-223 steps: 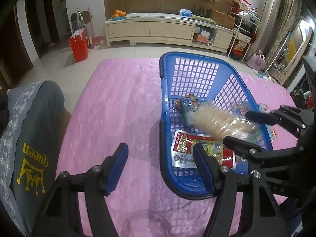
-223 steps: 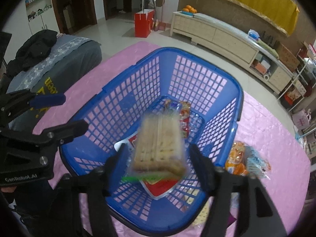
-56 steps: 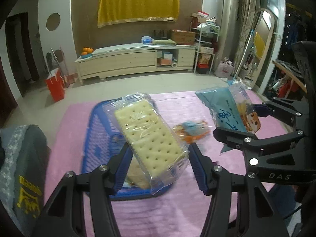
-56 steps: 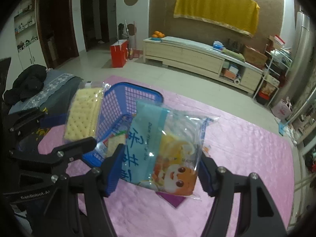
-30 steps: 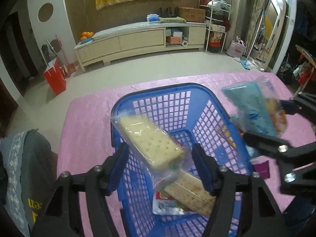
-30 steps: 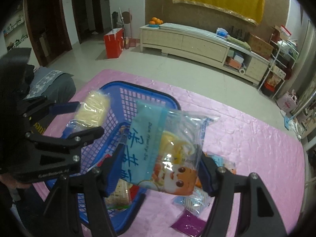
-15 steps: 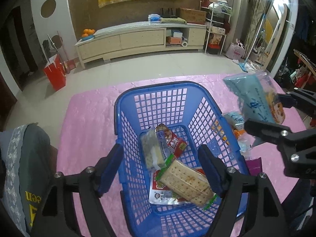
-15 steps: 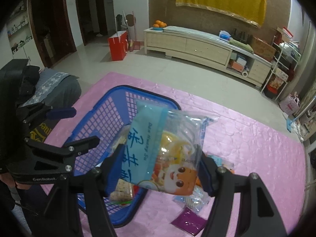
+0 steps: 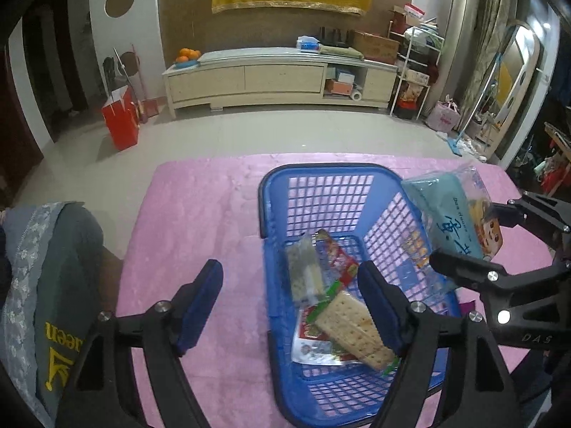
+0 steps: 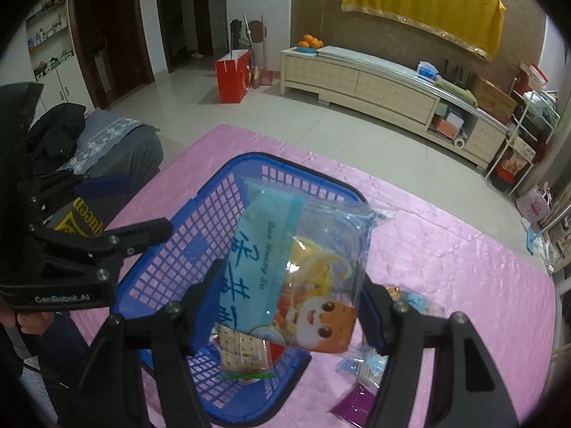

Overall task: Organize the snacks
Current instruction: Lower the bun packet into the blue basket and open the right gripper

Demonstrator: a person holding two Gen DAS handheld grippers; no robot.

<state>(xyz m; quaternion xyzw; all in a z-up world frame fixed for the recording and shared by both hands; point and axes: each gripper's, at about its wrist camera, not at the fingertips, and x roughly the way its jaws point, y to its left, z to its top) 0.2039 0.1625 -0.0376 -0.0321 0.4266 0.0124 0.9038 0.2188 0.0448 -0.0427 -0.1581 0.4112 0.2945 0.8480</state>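
Observation:
A blue plastic basket (image 9: 321, 174) stands on the pink cloth (image 9: 200, 221). Inside lie a cracker pack (image 9: 351, 324), a second cracker pack (image 9: 303, 274) and red snack bags (image 9: 339, 256). My left gripper (image 9: 291, 296) is open and empty above the basket's near left side. My right gripper (image 10: 289, 306) is shut on a light blue snack bag (image 10: 292, 267) and holds it above the basket (image 10: 185, 249); the bag also shows in the left wrist view (image 9: 453, 221).
Loose snack packets (image 10: 410, 299) and a purple packet (image 10: 353, 406) lie on the cloth right of the basket. A grey cushioned seat (image 9: 46, 267) stands at the left. A long cabinet (image 9: 278, 78) and a red bag (image 9: 119, 121) stand across the floor.
My left gripper let the cracker pack go into the basket and opened. My right gripper has kept its hold on the blue bag and moved over the basket.

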